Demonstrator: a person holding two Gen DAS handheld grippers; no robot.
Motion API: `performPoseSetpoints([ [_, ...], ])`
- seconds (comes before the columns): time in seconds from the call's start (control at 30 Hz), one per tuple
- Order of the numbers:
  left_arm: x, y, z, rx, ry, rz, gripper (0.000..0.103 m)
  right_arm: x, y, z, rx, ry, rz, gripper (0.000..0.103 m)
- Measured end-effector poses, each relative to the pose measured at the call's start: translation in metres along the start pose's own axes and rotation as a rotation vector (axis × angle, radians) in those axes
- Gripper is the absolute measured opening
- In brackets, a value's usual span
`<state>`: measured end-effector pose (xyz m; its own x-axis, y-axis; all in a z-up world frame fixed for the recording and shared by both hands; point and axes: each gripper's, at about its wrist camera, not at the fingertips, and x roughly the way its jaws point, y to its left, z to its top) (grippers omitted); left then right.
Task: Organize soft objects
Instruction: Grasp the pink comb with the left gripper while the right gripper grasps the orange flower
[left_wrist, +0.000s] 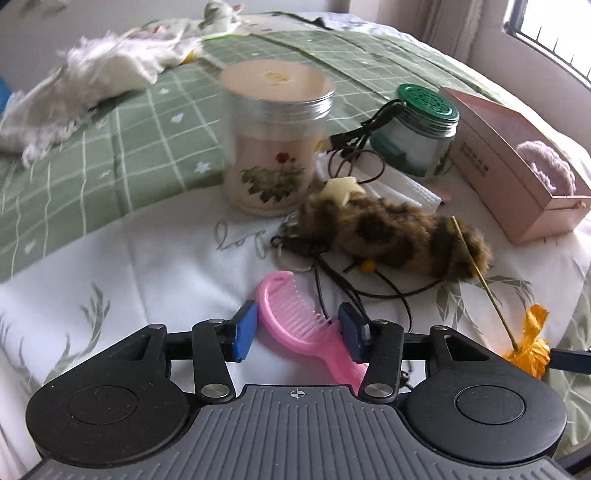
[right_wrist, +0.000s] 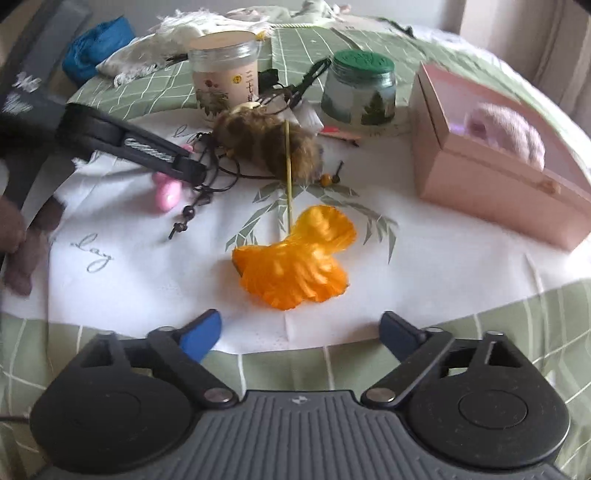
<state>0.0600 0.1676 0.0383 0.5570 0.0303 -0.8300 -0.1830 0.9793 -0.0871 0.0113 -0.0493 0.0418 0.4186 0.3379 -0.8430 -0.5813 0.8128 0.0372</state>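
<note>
The left gripper (left_wrist: 300, 330), jaws apart, straddles a pink comb (left_wrist: 295, 321), seemingly untouched; the right gripper (right_wrist: 300, 334) gapes empty.

A bed is covered by a green checked bedspread (left_wrist: 122, 122), over which a white cloth (right_wrist: 424, 258) printed with leaves is spread. Daylight is let in by a window (left_wrist: 550, 40) beside pale curtains (left_wrist: 447, 26).

Both grippers share a ribbed grey body flanked by round black discs. Black linkage arms with silver screws carry blue pads (left_wrist: 244, 330).
</note>
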Motion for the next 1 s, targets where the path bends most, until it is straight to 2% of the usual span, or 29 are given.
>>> performPoseSetpoints([
  [0.13,-0.003,-0.001,-0.003,0.018,0.014,0.004,0.053,0.002,-0.001,0.001,-0.018,0.007,0.021,0.1],
  [0.2,-0.007,-0.002,-0.003,0.018,0.017,-0.011,0.053,-0.001,0.0,0.004,-0.043,0.009,0.032,0.096],
  [0.23,-0.008,-0.003,-0.004,0.014,0.019,-0.028,0.053,-0.006,0.001,0.005,-0.055,-0.014,0.035,0.088],
  [0.37,-0.01,-0.003,-0.004,0.008,0.025,-0.052,0.053,-0.023,0.012,0.004,-0.115,-0.142,0.0,0.087],
  [0.43,-0.011,-0.001,-0.003,-0.008,0.035,-0.065,0.053,-0.019,0.016,0.01,-0.131,-0.138,-0.006,0.087],
  [0.5,-0.014,0.001,-0.002,-0.035,0.05,-0.081,0.053,-0.01,0.016,0.016,-0.125,-0.109,0.002,0.08],
  [0.53,-0.016,0.002,-0.003,-0.046,0.06,-0.088,0.053,-0.005,0.015,0.02,-0.116,-0.091,0.007,0.067],
  [0.57,-0.018,0.002,-0.004,-0.053,0.068,-0.094,0.053,0.0,0.013,0.022,-0.106,-0.063,0.009,0.042],
  [0.63,-0.024,-0.001,-0.006,-0.06,0.091,-0.112,0.052,0.005,0.007,0.027,-0.084,-0.005,0.025,0.021],
  [0.73,-0.04,-0.012,-0.009,-0.042,0.092,-0.155,0.052,-0.017,-0.008,0.032,-0.042,-0.015,0.055,0.007],
  [0.9,-0.069,-0.056,-0.015,0.086,0.085,-0.262,0.052,-0.079,-0.039,0.023,-0.066,-0.094,0.025,0.007],
  [1.0,-0.073,-0.082,-0.018,0.157,0.106,-0.287,0.052,-0.102,-0.06,0.015,-0.072,-0.13,-0.017,0.007],
])
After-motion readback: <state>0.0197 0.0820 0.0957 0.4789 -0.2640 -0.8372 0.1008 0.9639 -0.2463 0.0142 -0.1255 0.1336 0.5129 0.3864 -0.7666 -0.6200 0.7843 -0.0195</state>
